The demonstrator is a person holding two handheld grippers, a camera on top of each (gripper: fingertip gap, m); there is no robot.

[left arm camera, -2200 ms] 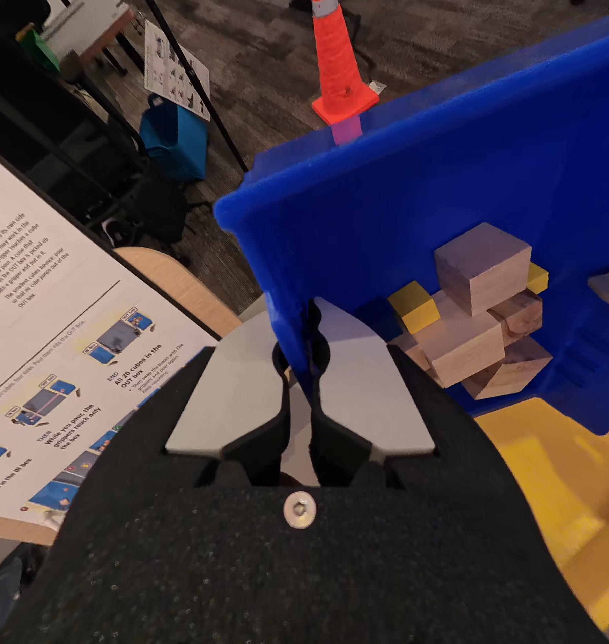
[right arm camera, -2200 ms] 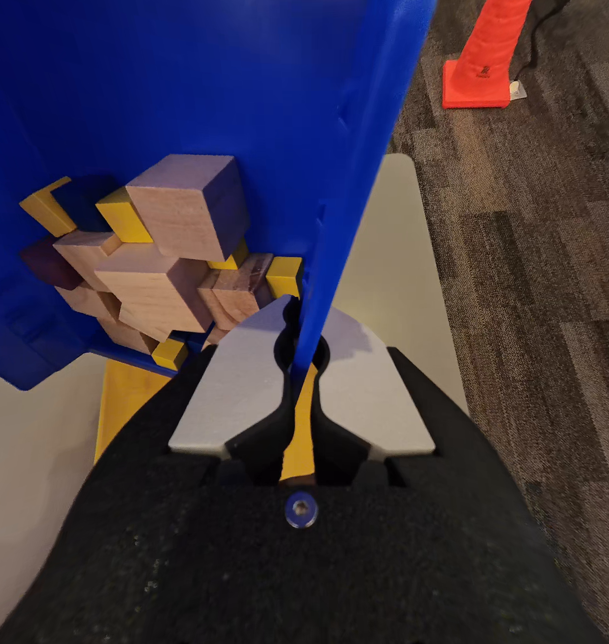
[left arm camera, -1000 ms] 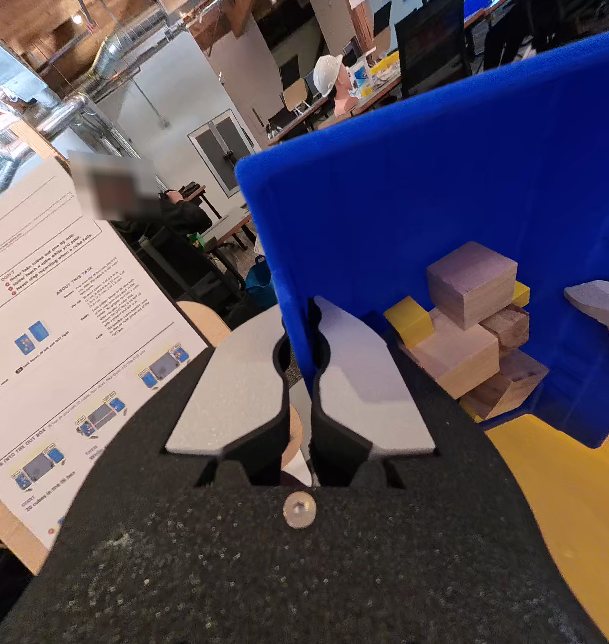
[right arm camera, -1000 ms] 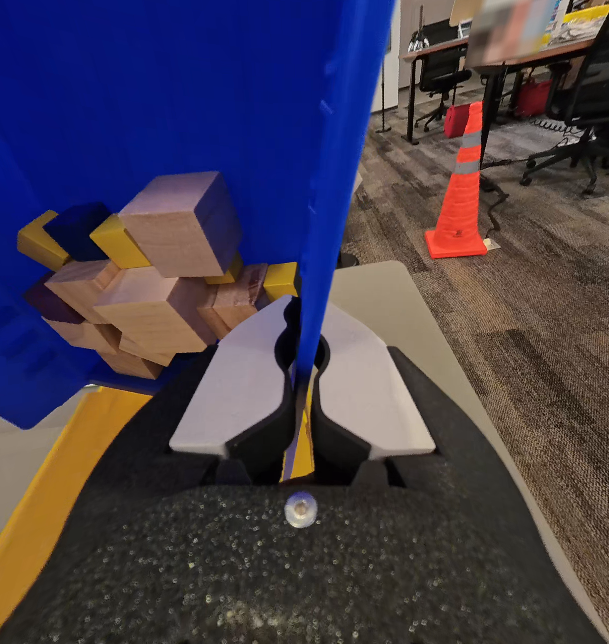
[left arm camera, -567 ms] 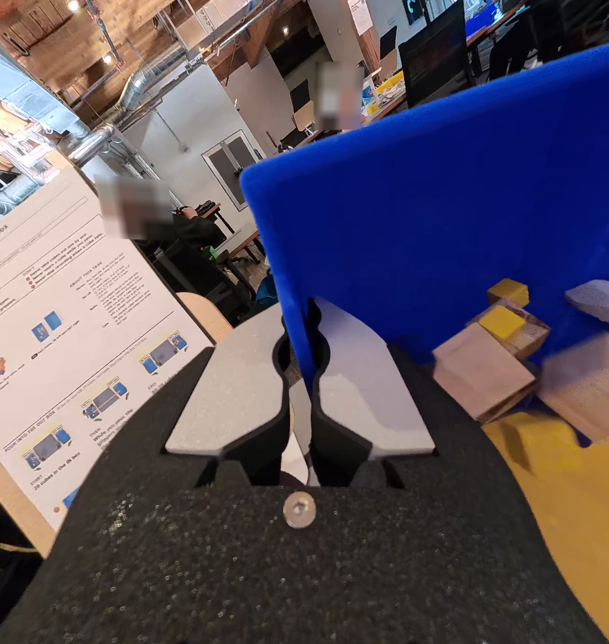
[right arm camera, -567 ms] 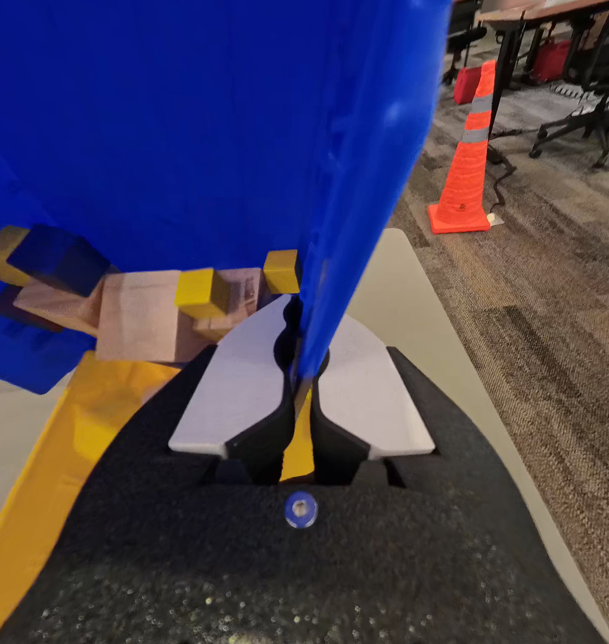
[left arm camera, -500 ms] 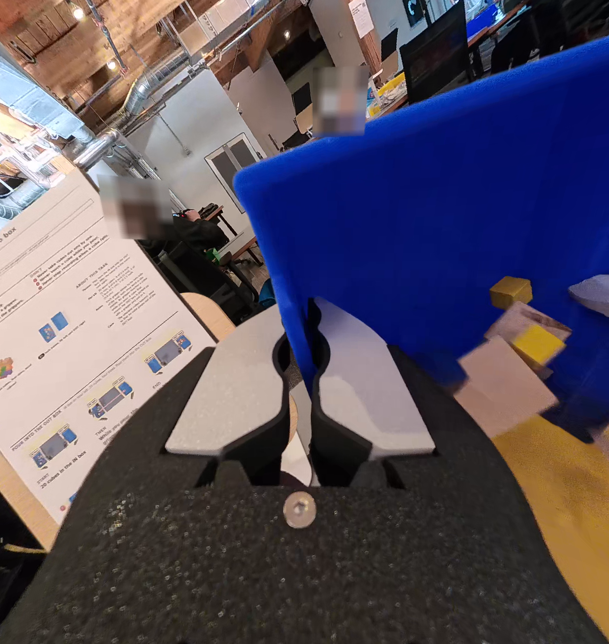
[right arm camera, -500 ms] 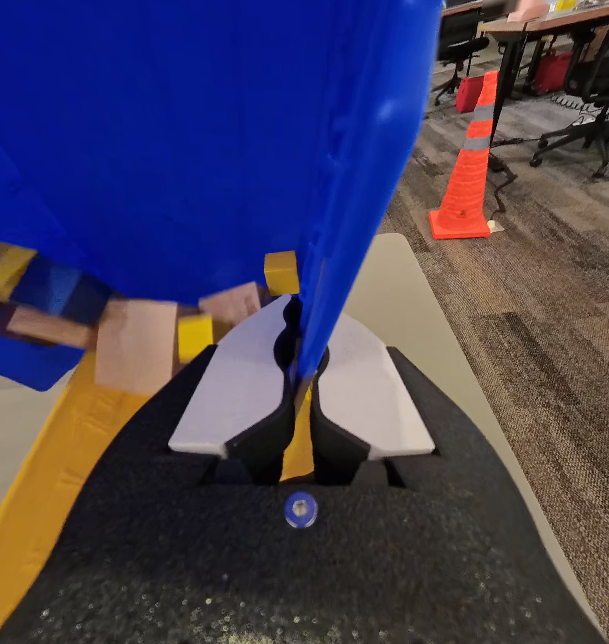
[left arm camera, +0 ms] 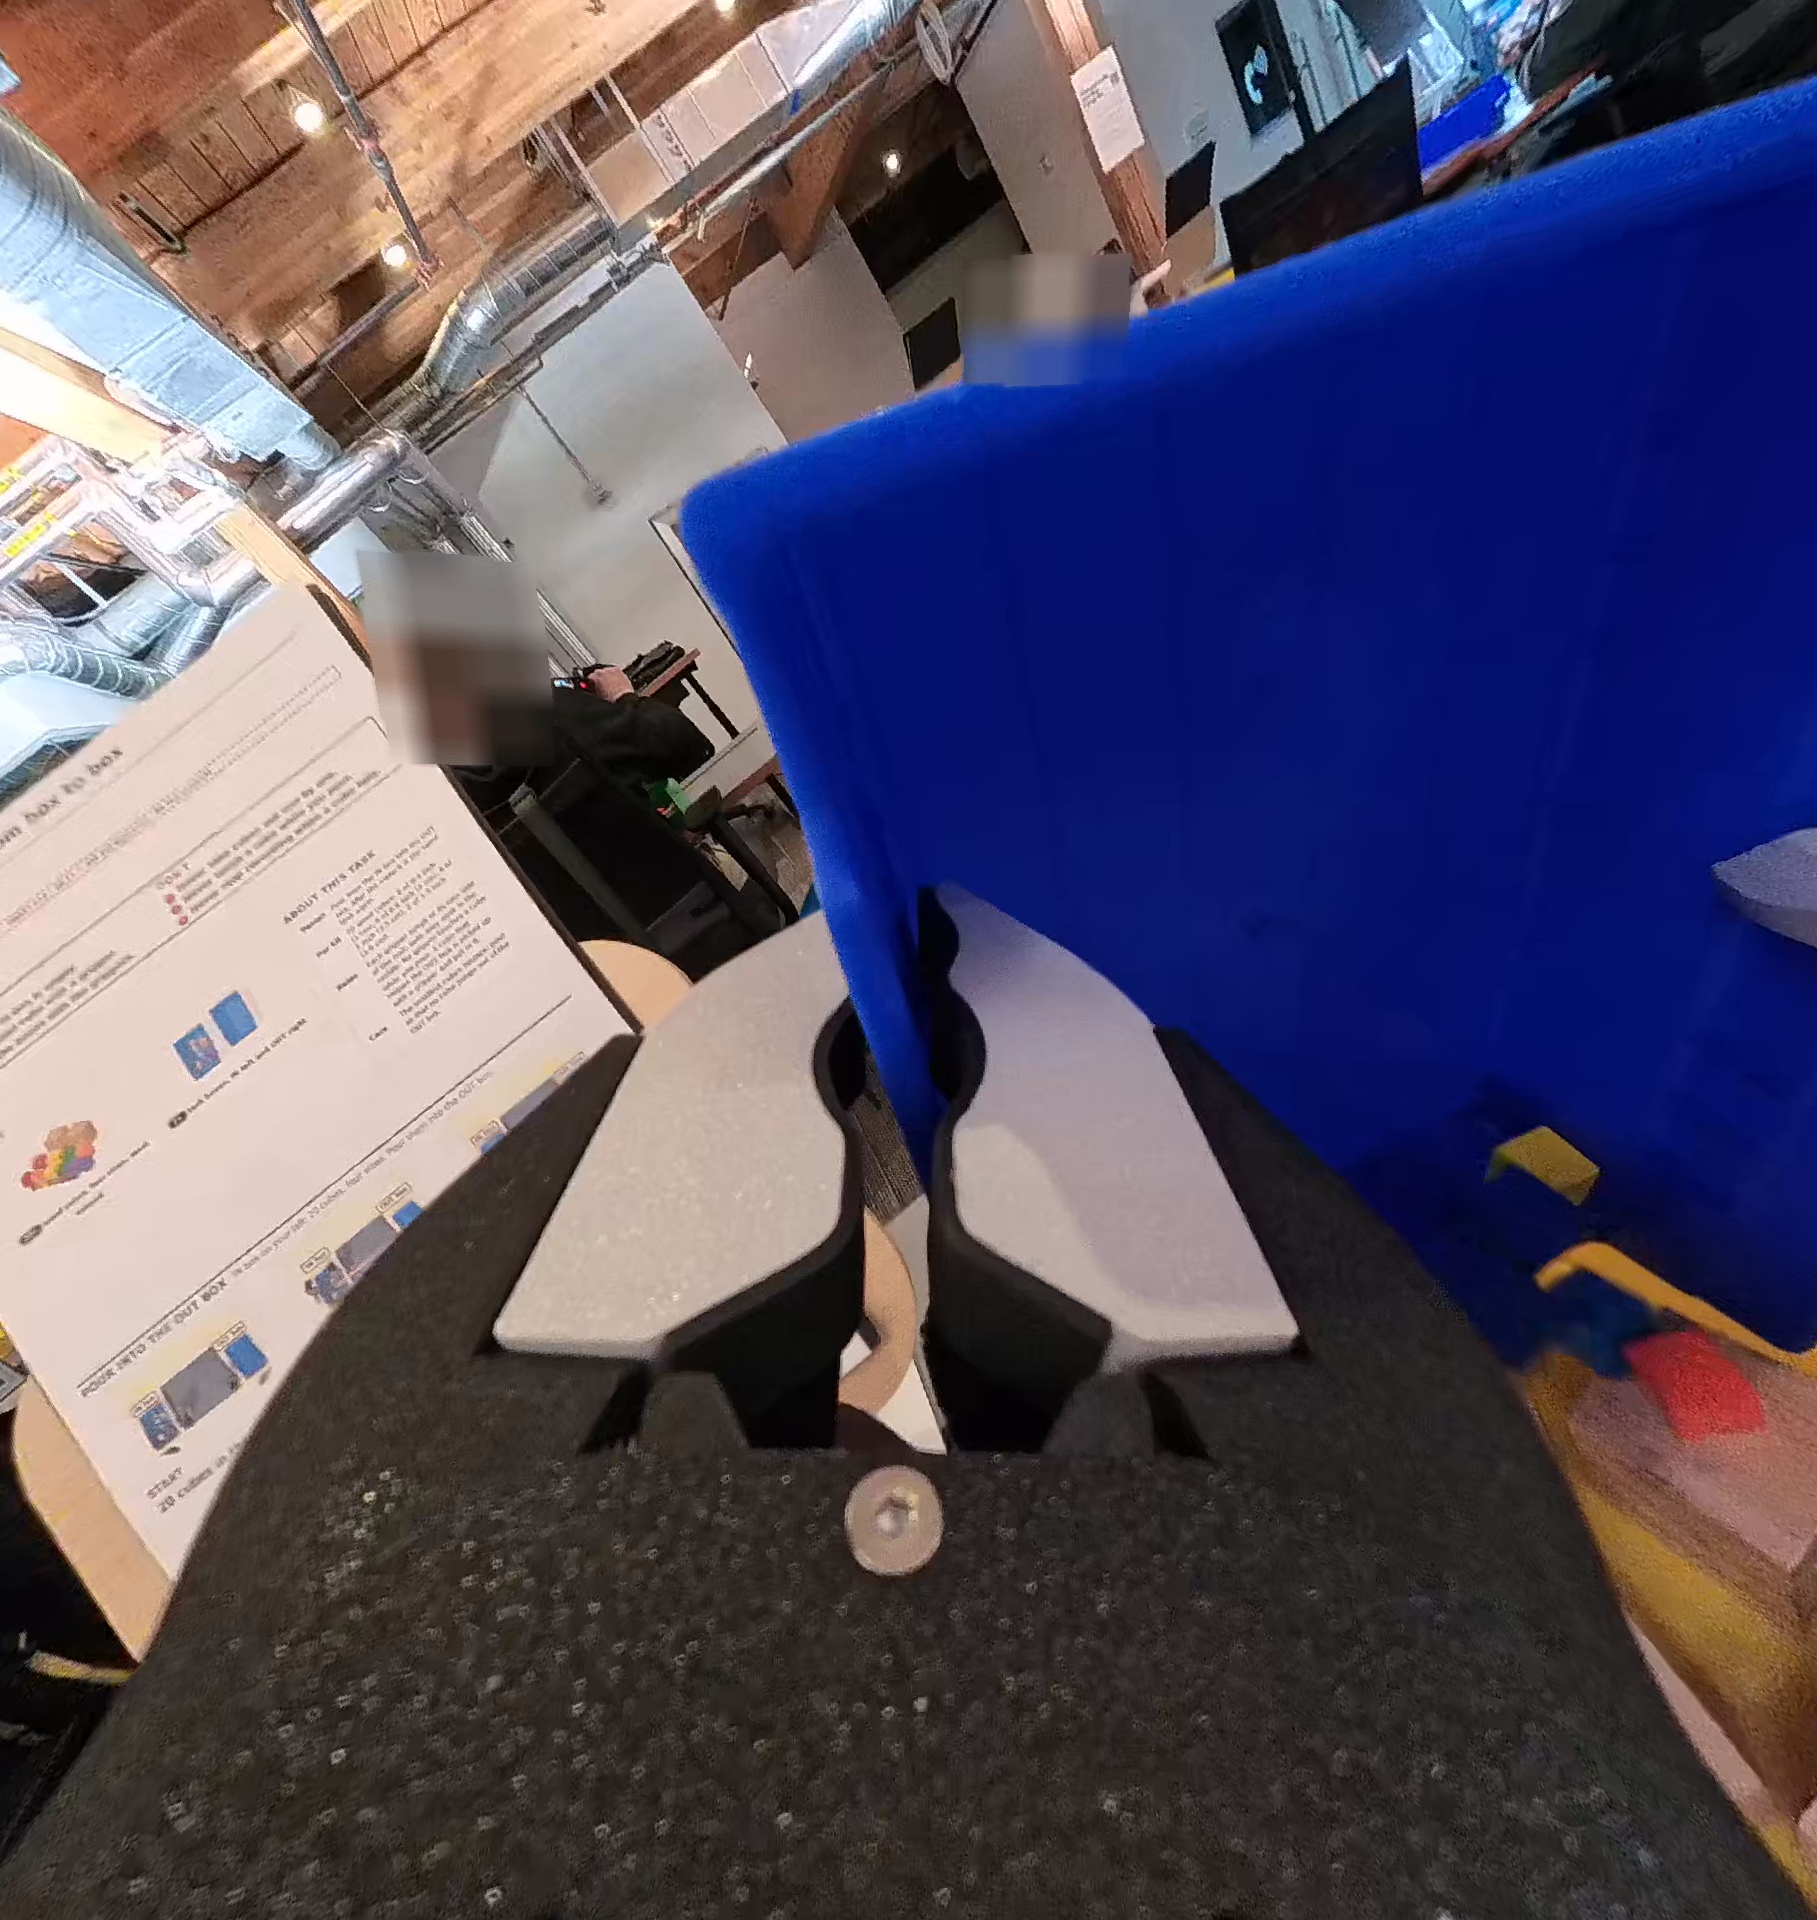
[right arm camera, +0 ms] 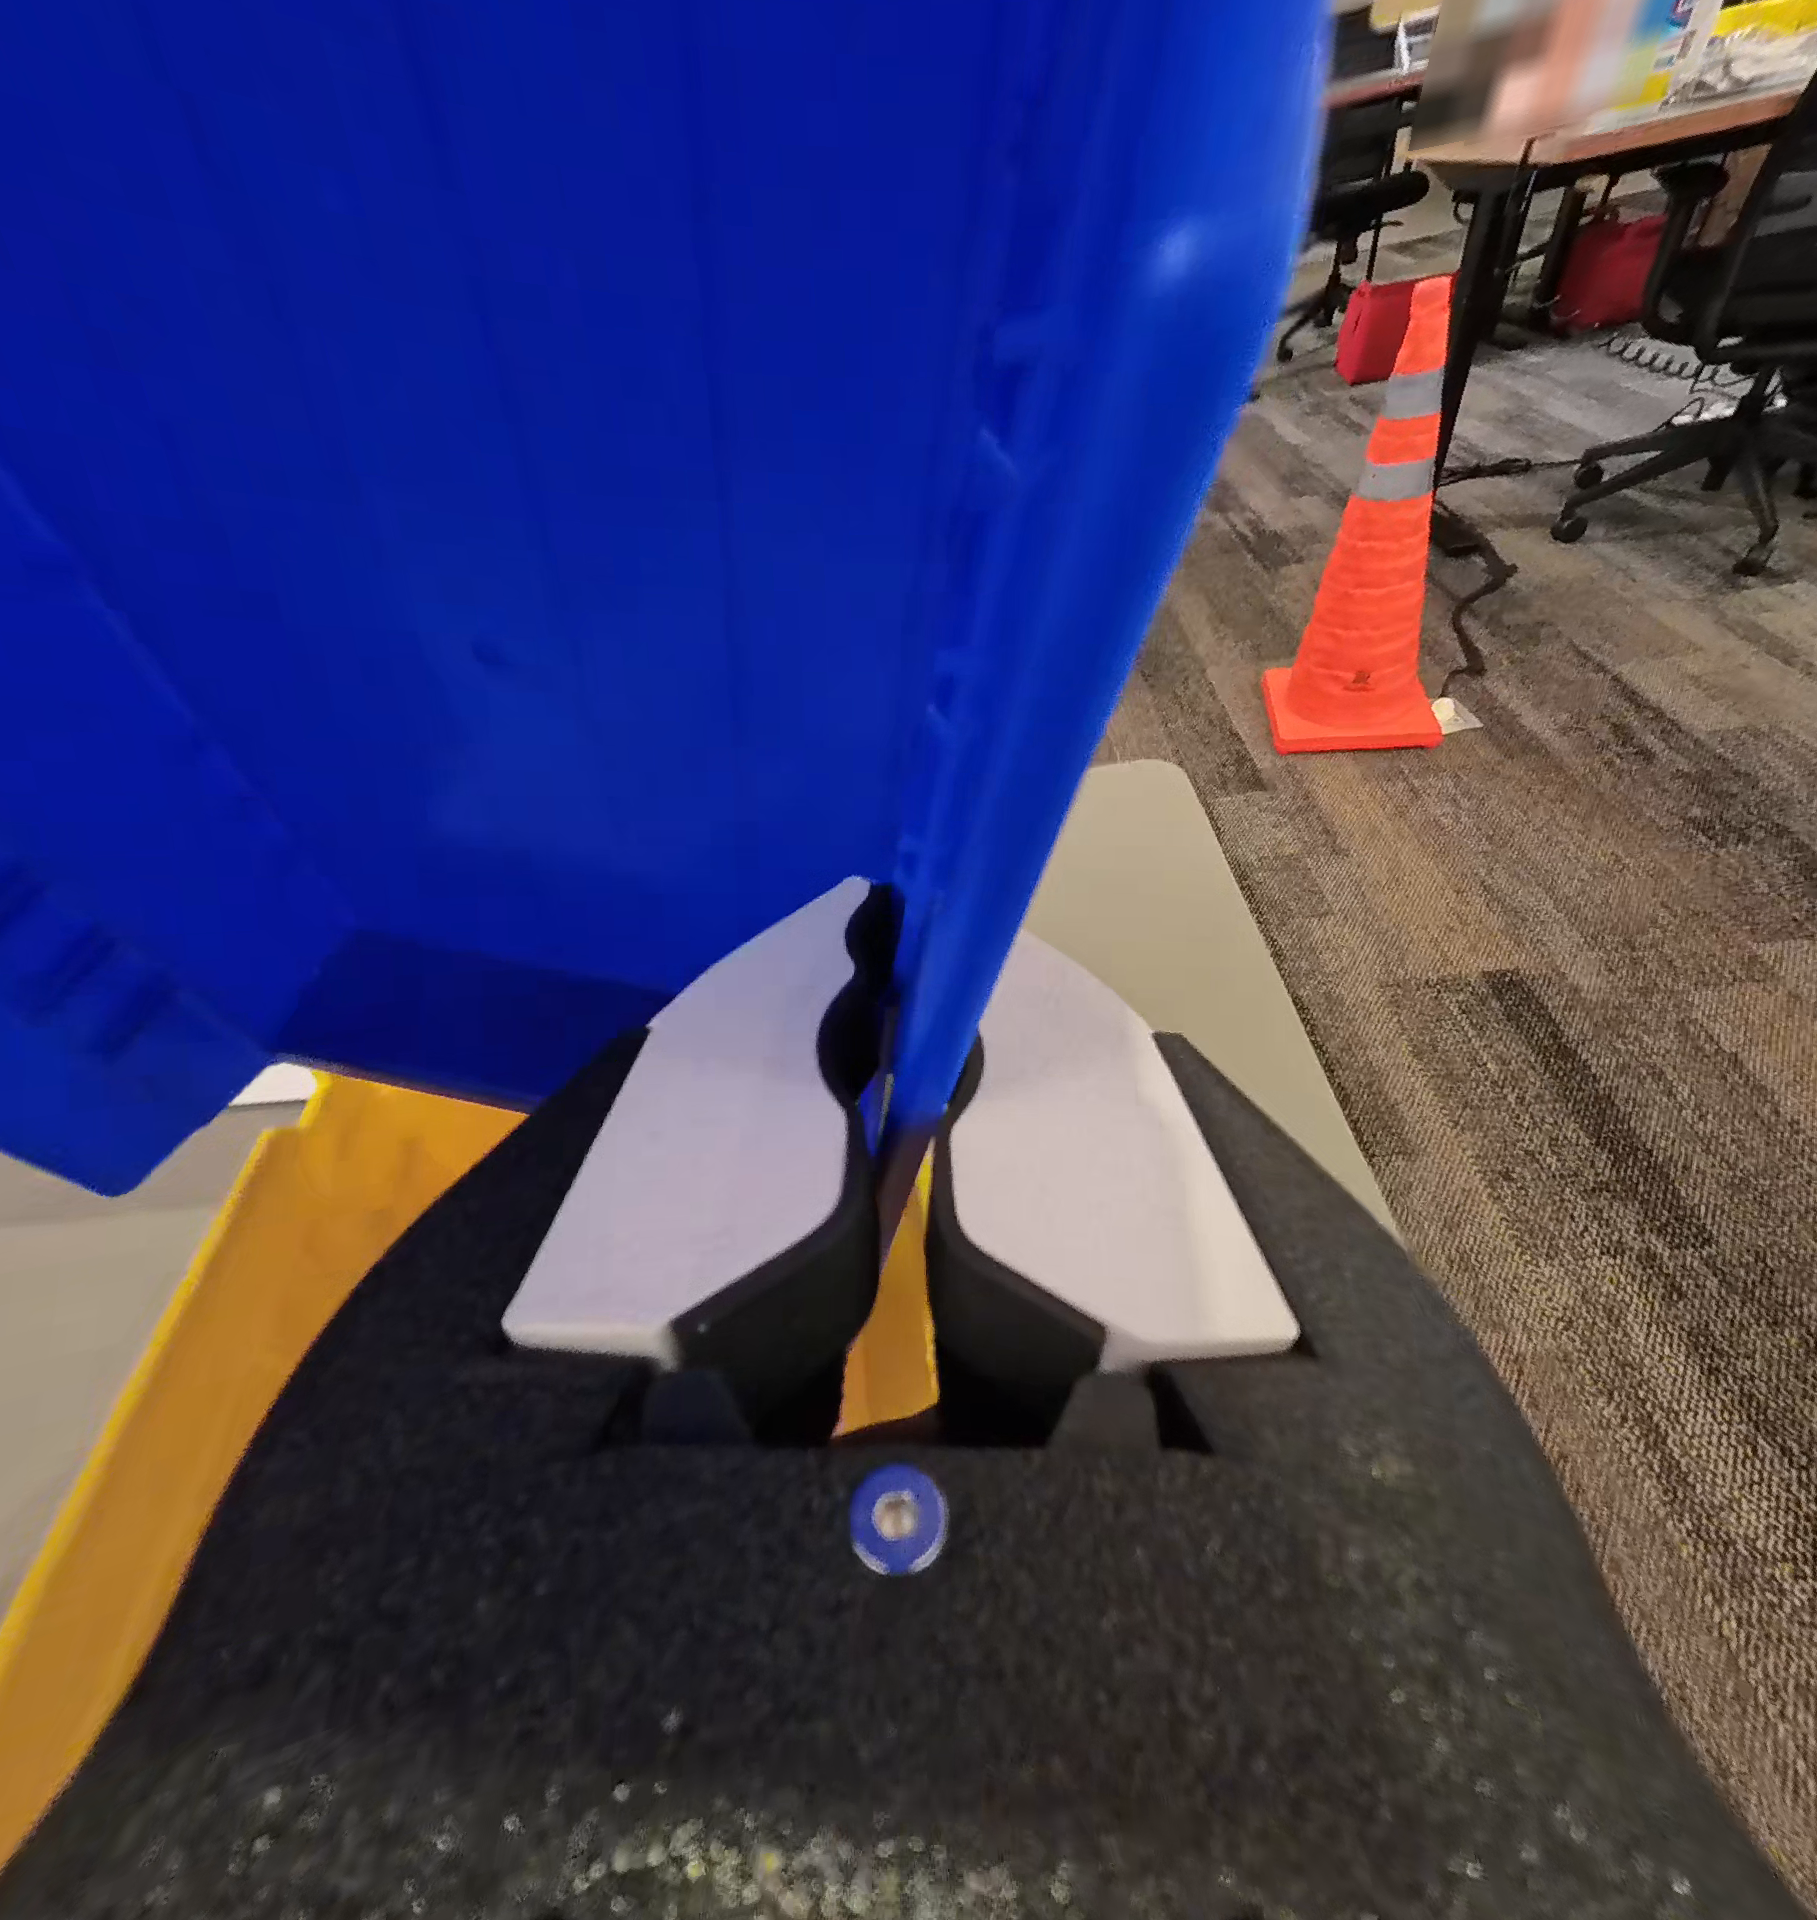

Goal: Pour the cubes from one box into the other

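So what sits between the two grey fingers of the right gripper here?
In the right wrist view, the right gripper is shut on the side wall of the tilted blue plastic box; below it, the yellow plastic box shows through the gap.

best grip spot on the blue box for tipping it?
Grip the blue box by its thin side walls, one gripper per side, coming in from the open edge. That is how it is held: left gripper pinches one wall, right gripper the opposite. The walls are flat and narrow enough for the fingers to straddle, and opposed grips let it tilt over the yellow box.
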